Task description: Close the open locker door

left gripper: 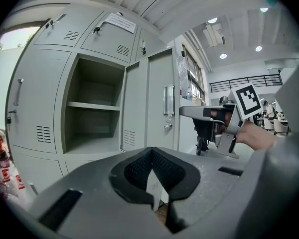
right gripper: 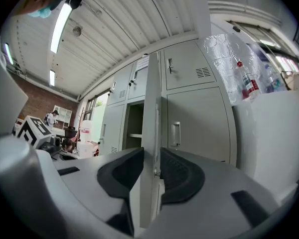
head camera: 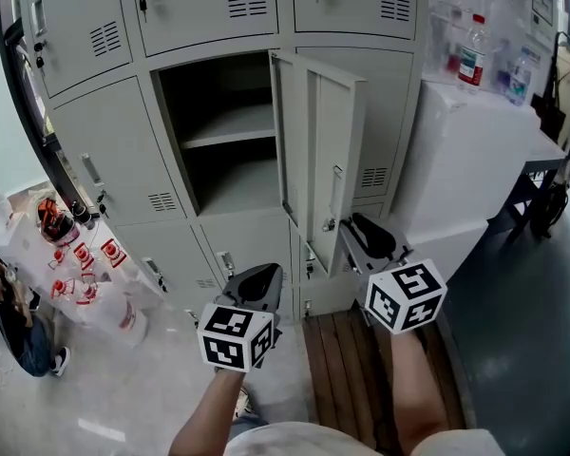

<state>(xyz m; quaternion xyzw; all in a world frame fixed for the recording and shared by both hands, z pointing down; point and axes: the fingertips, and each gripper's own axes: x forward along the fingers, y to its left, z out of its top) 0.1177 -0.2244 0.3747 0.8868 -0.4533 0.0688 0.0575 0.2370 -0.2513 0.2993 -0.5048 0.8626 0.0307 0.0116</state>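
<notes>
Though a white paper label [left gripper: 120,23] is stuck on an upper locker [left gripper: 107,40], its writing cannot be read. The grey sheet-metal locker door [head camera: 323,160], louvred near its foot, is swung out from its shelved compartment. Its thin edge is framed, ungripped, by the ribbed black pads [right gripper: 182,176] of the released right claw [right gripper: 152,168], while the left claw [left gripper: 150,153] is clenched on nothing.

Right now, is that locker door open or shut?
Open. The locker door stands swung outward, and the shelf inside shows.
</notes>
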